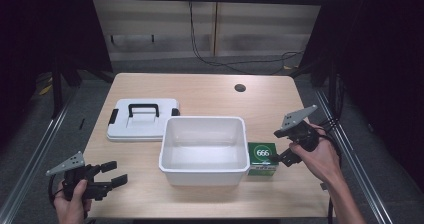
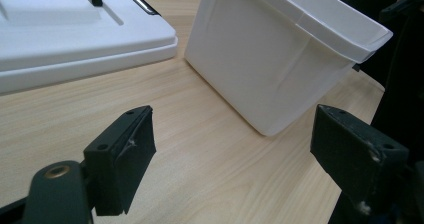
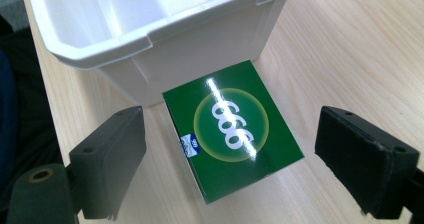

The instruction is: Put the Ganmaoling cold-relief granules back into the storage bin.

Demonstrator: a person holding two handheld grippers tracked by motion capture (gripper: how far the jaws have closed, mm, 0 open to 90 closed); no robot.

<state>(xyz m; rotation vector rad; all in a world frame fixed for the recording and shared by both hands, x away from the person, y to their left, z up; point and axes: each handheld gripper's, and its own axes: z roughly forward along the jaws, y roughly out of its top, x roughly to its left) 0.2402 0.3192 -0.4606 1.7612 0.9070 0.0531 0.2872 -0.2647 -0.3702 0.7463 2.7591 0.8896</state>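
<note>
A green box marked 666 [image 1: 263,159] lies flat on the wooden table, its left side against the right wall of an empty white bin [image 1: 204,118]. My right gripper [image 1: 280,146] hangs just right of the box, open, its pads clear of it. In the right gripper view the green box [image 3: 220,109] lies on the table ahead of the wide jaws of the right gripper [image 3: 232,149], beside the bin's wall [image 3: 200,49]. My left gripper [image 1: 117,173] rests open at the front left corner with nothing between its fingers. In the left gripper view the left gripper [image 2: 232,129] faces the bin [image 2: 260,59].
A white lid with a black handle [image 1: 142,119] lies flat left of the bin, and its edge shows as the lid [image 2: 75,39] in the left gripper view. A round cable hole [image 1: 240,88] sits at the back right of the table. Bare wood lies along the front edge.
</note>
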